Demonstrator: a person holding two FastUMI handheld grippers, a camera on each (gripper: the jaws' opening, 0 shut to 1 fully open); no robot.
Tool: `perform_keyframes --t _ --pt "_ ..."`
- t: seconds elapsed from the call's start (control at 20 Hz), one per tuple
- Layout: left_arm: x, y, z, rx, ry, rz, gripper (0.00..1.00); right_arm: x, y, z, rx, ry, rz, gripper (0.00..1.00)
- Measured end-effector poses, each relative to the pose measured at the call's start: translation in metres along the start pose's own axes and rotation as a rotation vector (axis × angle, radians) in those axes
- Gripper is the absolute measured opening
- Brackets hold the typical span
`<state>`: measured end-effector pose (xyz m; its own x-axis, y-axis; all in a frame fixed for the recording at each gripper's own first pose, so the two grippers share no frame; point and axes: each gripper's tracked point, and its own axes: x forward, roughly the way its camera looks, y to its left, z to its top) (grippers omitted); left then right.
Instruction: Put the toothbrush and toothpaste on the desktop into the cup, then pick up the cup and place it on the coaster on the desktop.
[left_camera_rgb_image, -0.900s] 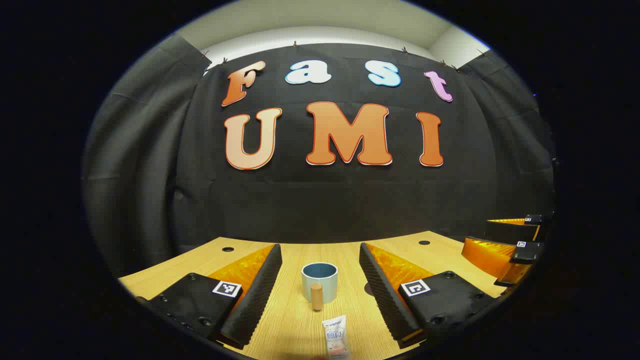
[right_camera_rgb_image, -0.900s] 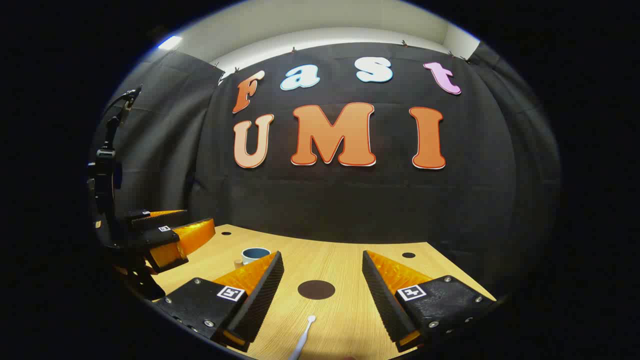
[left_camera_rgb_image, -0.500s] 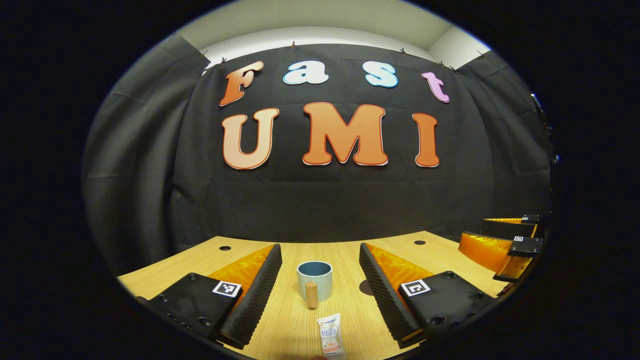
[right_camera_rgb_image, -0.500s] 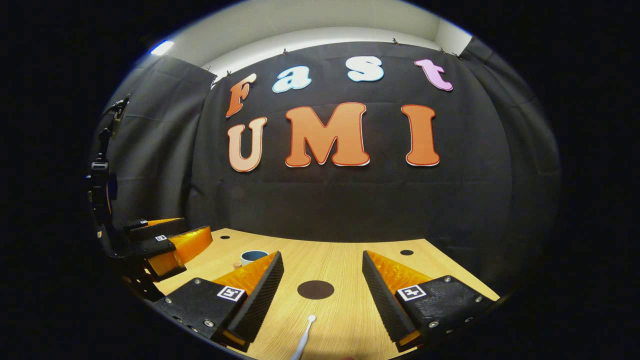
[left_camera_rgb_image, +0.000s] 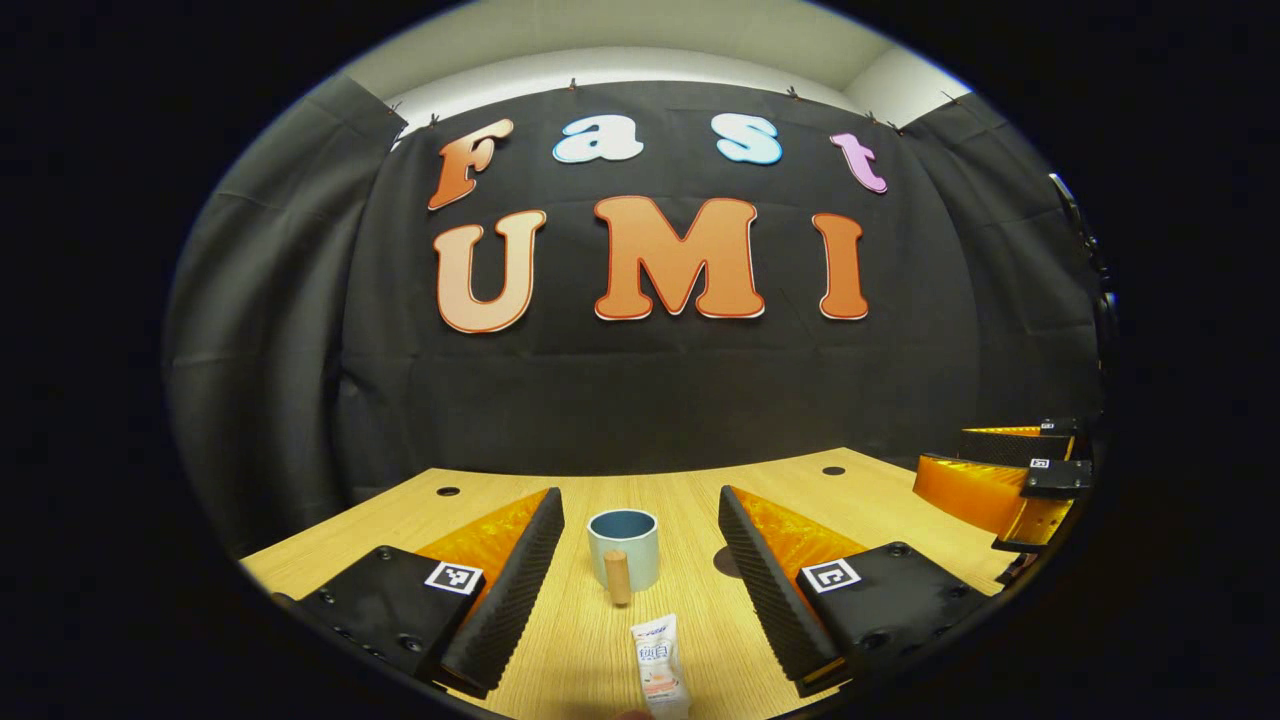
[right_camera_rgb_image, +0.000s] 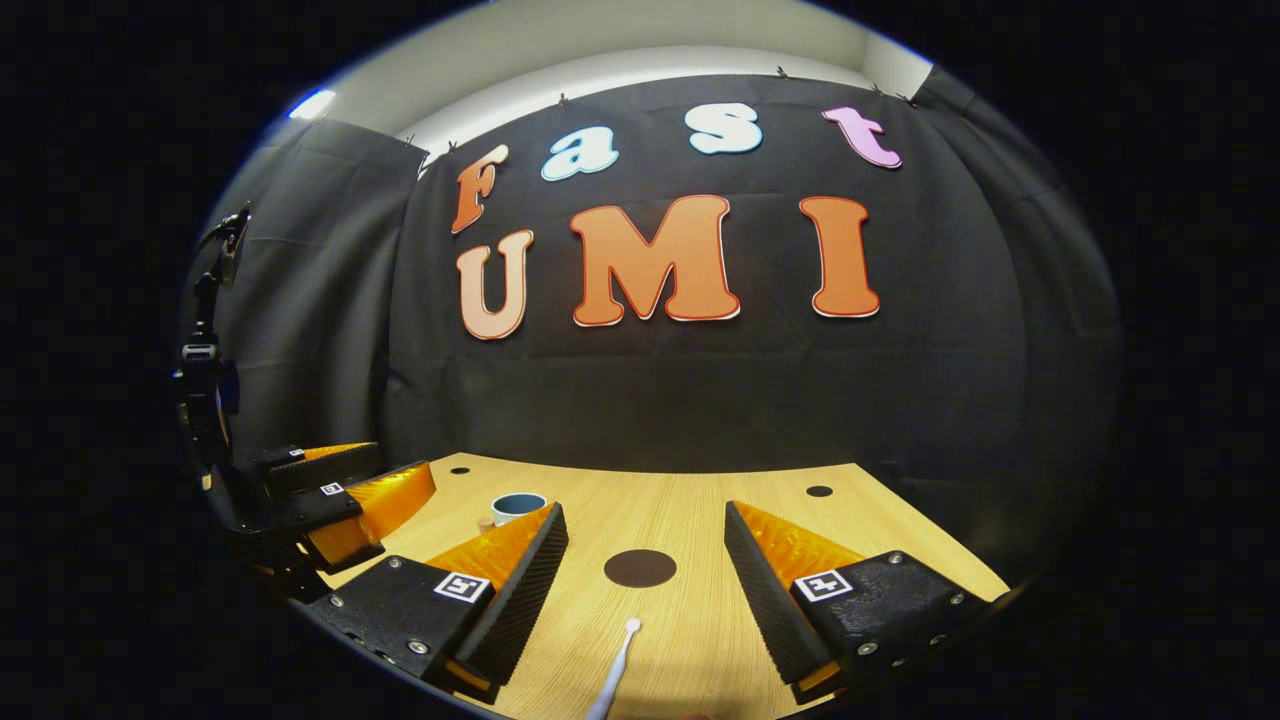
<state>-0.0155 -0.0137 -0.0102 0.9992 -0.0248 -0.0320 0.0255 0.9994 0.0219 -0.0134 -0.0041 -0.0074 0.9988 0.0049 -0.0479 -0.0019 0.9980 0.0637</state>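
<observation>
A pale blue cup (left_camera_rgb_image: 623, 548) with a wooden handle stands upright on the wooden desktop (left_camera_rgb_image: 690, 500), straight ahead between my left gripper's fingers. A white toothpaste tube (left_camera_rgb_image: 660, 668) lies flat in front of it, near the view's lower edge. My left gripper (left_camera_rgb_image: 640, 520) is open with nothing held. In the right gripper view, a white toothbrush (right_camera_rgb_image: 615, 670) lies on the desk, and a dark round coaster (right_camera_rgb_image: 640, 567) sits beyond it. My right gripper (right_camera_rgb_image: 645, 530) is open above them. The cup (right_camera_rgb_image: 518, 505) shows at the left, partly behind my finger.
The right gripper (left_camera_rgb_image: 1000, 480) shows at the right edge of the left gripper view. The left gripper (right_camera_rgb_image: 340, 495) and its holder appear at the left of the right gripper view. Small dark holes (right_camera_rgb_image: 819, 491) mark the desk's far corners. The black cloth wall closes the back.
Both views have tilted down a little, so the cup, toothpaste, coaster and toothbrush sit slightly higher in frame. The cup has drifted slightly left in the left gripper view. Both grippers stay open.
</observation>
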Motion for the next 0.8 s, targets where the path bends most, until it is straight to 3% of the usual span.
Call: perform_keyframes --t 0.25,0.6,0.8 --pt "0.002 -0.010 -0.015 -0.008 0.065 -0.031 1.00 -0.001 -0.004 -0.010 0.001 0.050 -0.002 0.95" --pt "0.012 -0.009 -0.040 0.027 0.202 -0.041 1.00 -0.001 -0.005 -0.030 0.039 0.203 0.036 0.94" --pt "0.017 0.000 -0.059 0.059 0.289 -0.004 1.00 0.002 -0.007 -0.052 0.009 0.309 0.029 0.95"
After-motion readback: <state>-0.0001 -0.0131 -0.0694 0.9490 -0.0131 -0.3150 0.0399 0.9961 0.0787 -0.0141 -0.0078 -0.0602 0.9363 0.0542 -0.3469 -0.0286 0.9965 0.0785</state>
